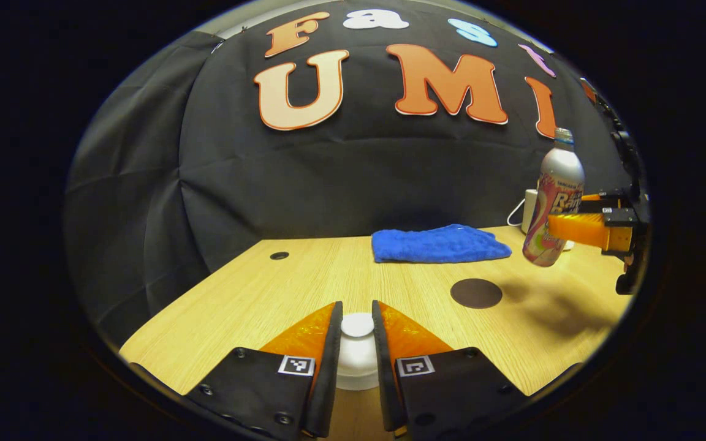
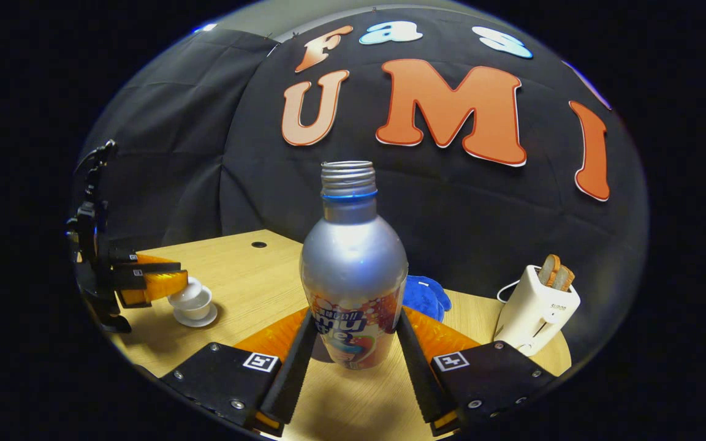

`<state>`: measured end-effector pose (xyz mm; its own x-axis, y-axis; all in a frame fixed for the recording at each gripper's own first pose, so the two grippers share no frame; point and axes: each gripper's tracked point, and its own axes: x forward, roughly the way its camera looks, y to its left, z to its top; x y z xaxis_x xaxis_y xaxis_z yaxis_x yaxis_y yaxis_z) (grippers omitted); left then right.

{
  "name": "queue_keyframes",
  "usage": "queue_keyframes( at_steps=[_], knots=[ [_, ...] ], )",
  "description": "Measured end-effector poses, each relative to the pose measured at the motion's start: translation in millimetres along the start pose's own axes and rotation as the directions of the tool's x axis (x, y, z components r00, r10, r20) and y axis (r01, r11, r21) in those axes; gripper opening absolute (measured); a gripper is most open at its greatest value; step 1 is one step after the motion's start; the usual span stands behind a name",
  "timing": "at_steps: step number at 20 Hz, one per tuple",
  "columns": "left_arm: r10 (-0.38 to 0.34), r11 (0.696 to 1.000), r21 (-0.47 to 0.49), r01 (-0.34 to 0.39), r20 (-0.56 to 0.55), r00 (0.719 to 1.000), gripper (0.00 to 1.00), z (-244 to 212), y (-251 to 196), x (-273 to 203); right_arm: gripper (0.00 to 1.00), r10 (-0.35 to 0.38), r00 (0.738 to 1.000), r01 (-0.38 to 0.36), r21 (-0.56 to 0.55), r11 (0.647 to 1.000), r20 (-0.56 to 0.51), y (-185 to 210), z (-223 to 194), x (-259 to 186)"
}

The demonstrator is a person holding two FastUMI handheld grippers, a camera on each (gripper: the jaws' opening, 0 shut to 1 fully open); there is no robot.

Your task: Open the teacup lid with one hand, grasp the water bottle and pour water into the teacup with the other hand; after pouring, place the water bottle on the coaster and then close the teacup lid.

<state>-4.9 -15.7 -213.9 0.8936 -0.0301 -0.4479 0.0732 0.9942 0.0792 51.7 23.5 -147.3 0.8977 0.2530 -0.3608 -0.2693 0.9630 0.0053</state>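
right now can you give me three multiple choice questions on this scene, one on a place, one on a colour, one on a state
1. Where does the blue cloth lie?
A. on the table toward the back wall
B. on top of the toaster
C. under the teacup

2. What colour is the round coaster?
A. white
B. dark brown
C. yellow

3. What is the state of the bottle?
A. capped and lying on the table
B. standing on the coaster
C. uncapped and gripped by the right claw

Answers:
1 A, the cloth lies flat on the table near the black wall.
2 B, it shows as a dark disc on the light wood.
3 C, the threaded neck is bare and both fingers press the bottle's sides, while the left gripper view shows it lifted clear of the table.
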Motion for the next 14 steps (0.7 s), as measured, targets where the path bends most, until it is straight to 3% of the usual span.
queue_keyframes(
  at_steps=[1, 14],
  knots=[
    [0.000, 1.000, -0.002, 0.000, -0.011, 1.000, 0.31, -3, 0, 1, 0.77, 0.001, 1.000, -0.001, 0.010, 1.000, 0.001, 0, 0, 0],
    [0.001, 1.000, -0.008, -0.002, -0.025, 1.000, 0.35, -14, 2, 15, 0.77, 0.026, 0.999, -0.022, 0.144, 0.989, -0.023, 8, -7, 22]
  ],
)
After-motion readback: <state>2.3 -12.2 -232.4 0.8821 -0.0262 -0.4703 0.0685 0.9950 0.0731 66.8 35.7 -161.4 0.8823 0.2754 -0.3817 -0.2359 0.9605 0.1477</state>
